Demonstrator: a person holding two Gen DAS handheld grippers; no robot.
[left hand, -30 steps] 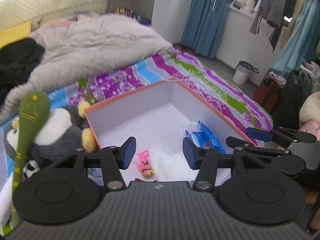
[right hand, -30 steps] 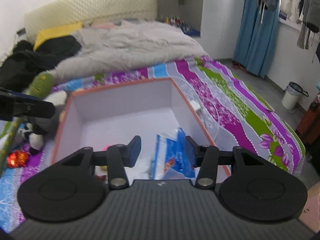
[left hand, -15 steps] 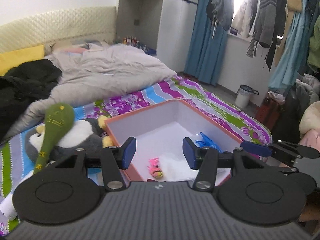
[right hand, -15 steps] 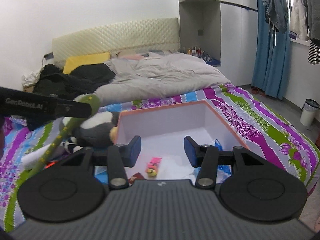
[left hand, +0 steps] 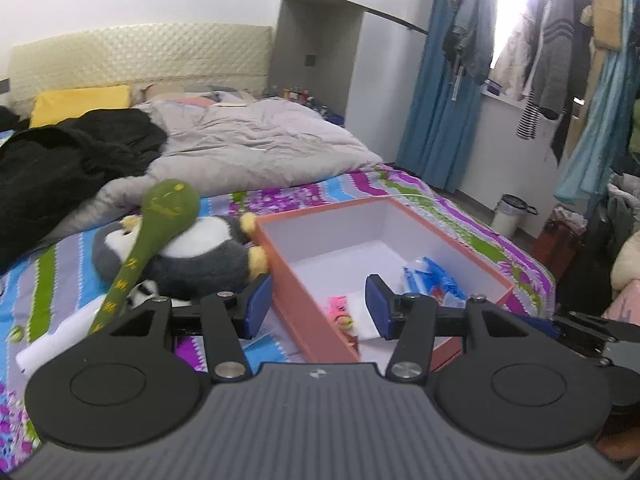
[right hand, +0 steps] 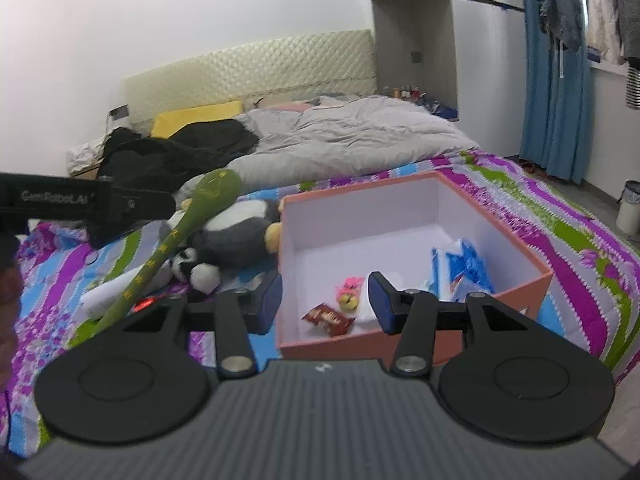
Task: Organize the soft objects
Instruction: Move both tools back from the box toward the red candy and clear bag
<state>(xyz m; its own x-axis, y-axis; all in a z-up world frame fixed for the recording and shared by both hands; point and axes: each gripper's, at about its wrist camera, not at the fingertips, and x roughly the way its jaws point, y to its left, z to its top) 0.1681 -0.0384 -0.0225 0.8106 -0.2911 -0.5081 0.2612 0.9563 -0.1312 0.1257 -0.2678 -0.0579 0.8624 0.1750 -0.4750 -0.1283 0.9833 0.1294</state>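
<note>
Two matching black tools, left gripper (left hand: 318, 307) and right gripper (right hand: 324, 303). On each: grey ribbed housing with a small white logo at the front edge, two round black discs with a raised ring, flat black linkage arms with triangular cut-outs, silver screws at the pivots. Fingers (left hand: 378, 306) tipped with dark blue rectangular pads (right hand: 379, 302). Seen side-on in the right wrist view, a long black bar of the left tool, faint grey "GenRobot.AI" lettering along it.
</note>
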